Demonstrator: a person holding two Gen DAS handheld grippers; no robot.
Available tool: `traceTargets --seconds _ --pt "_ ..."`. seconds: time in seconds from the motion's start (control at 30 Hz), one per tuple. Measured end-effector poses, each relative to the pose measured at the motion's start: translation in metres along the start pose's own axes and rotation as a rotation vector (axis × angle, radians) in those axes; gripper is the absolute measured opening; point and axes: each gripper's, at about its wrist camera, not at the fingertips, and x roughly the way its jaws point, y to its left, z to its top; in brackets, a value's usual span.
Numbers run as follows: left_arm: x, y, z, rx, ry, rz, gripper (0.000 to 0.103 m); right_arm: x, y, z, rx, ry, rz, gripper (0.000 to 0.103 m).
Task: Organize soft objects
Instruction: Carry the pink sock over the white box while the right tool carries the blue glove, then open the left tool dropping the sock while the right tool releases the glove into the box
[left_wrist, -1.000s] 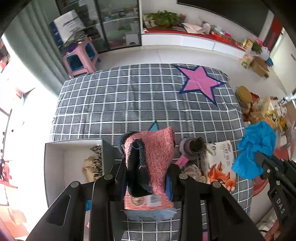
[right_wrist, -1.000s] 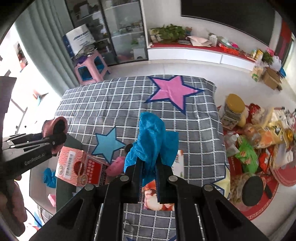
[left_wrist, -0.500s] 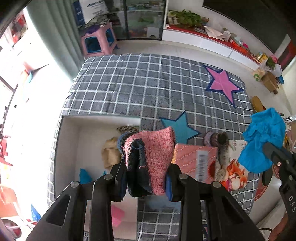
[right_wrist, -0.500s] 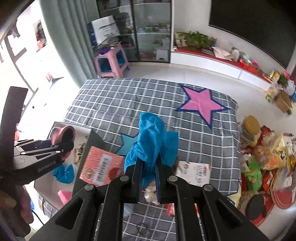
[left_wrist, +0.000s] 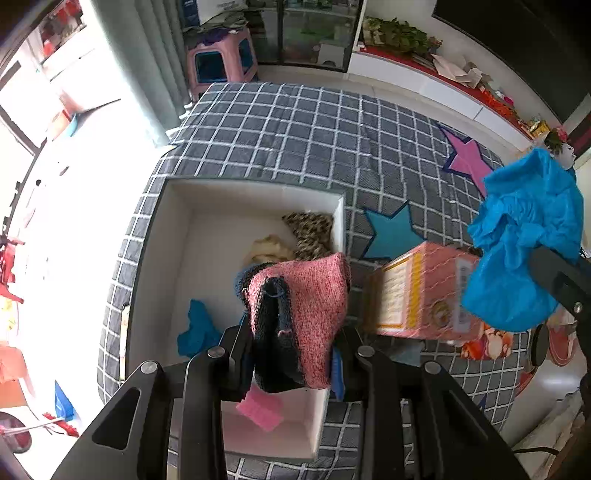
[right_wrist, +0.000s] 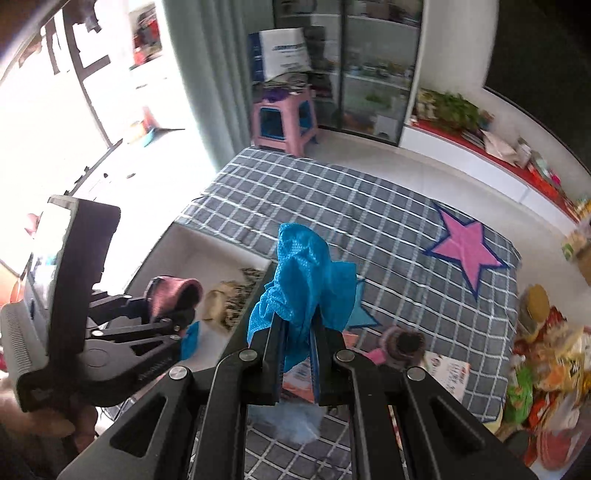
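Both grippers loaded, white box below on the checked mat

Left wrist: left gripper (left_wrist: 295, 354) clamped on a pink knit sock (left_wrist: 306, 306), held over the white box (left_wrist: 162, 258) on the grey checked mat (left_wrist: 295, 129); blue cloth bundle (left_wrist: 524, 243) hangs at right above a pink carton (left_wrist: 417, 291). Right wrist: right gripper (right_wrist: 297, 347) pinched tight on that blue cloth bundle (right_wrist: 310, 273), up over the box's right wall; left gripper (right_wrist: 173, 314) at left above the box
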Motion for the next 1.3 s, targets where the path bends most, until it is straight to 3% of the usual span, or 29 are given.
traceTargets --seconds 0.67,1.3 --pt "0.014 0.063 -0.067 -0.038 0.108 0.000 0.035 0.031 0.086 -0.002 -0.183 0.073 0.087 0.012" --pt "0.038 0.074 -0.060 -0.020 0.158 -0.032 0.035 0.060 0.108 0.018 -0.216 0.113 0.069 0.012"
